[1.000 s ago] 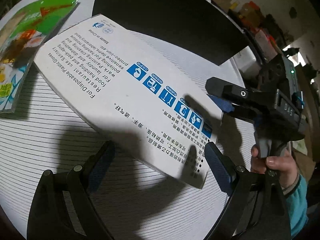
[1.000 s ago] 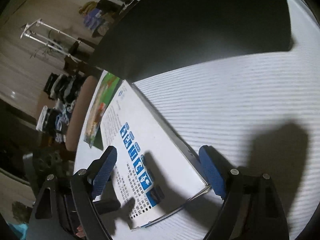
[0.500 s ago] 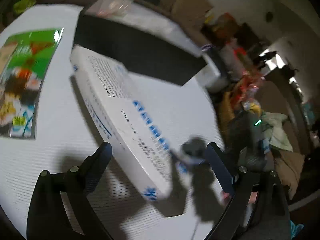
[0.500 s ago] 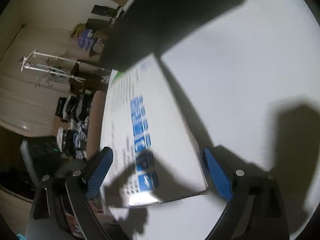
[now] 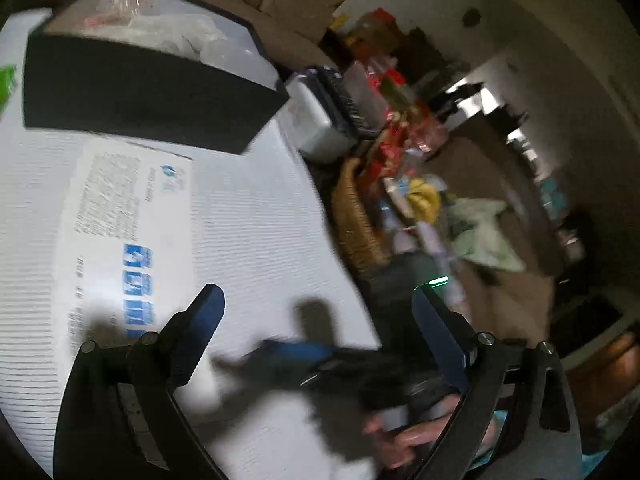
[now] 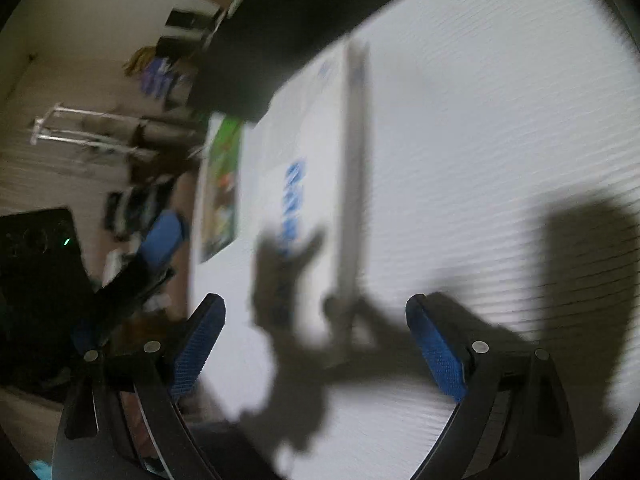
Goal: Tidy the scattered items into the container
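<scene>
A white box of disposable gloves with blue icons lies flat on the white table, just in front of the black container. It also shows in the right wrist view, with the black container beyond it. My left gripper is open and empty, above the table to the right of the box. My right gripper is open and empty, just short of the box's near end. It appears blurred in the left wrist view. A green snack packet lies left of the box.
The white ribbed table ends at a curved edge. Beyond it stand a wicker basket, a grey storage bin and floor clutter. The container holds clear plastic bags.
Both grippers have pulled back from the glove box and swung away. The box, held up at an angle earlier, now lies flat on the table near the container.
</scene>
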A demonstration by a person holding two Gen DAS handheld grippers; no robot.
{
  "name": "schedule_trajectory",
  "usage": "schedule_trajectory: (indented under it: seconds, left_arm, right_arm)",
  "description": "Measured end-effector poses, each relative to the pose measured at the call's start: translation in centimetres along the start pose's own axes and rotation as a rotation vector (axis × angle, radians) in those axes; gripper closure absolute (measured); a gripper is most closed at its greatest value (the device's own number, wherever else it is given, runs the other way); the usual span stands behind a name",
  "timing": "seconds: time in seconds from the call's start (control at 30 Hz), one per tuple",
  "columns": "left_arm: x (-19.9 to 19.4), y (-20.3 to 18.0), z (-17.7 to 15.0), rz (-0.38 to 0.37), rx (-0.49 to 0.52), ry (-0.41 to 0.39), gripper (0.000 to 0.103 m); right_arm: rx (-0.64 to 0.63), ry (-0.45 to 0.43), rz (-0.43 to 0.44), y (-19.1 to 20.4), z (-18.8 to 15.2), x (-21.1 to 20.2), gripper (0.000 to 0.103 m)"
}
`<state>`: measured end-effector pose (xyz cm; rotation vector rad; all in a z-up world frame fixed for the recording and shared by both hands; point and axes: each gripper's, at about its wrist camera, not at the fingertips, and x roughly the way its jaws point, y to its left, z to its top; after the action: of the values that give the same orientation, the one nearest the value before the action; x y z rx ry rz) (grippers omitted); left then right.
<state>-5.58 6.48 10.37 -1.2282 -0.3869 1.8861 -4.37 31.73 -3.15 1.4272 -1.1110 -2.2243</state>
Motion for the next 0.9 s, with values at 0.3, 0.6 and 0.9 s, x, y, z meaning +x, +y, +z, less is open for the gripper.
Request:
schedule_trajectory:
  seconds: [0.3, 0.6, 0.9]
  left_arm:
    - [-3.7, 8.9, -1.0, 0.327, -0.134, -0.022, 0.009]
    - [-0.9, 11.7, -4.0, 0.377, -0.186, 0.099, 0.009]
    - [0.0, 12.6, -4.5, 0.271, -0.276, 0.120, 0.009]
  right_arm:
    - [-0.057, -0.007, -0.027, 0.7, 1.4, 1.5, 0.008]
    - [-0.108, 0.070, 0.010, 3.1, 0.6, 5.4, 0.008]
    - [-0.046, 0.057, 0.065, 2.4, 0.2, 5.5, 0.008]
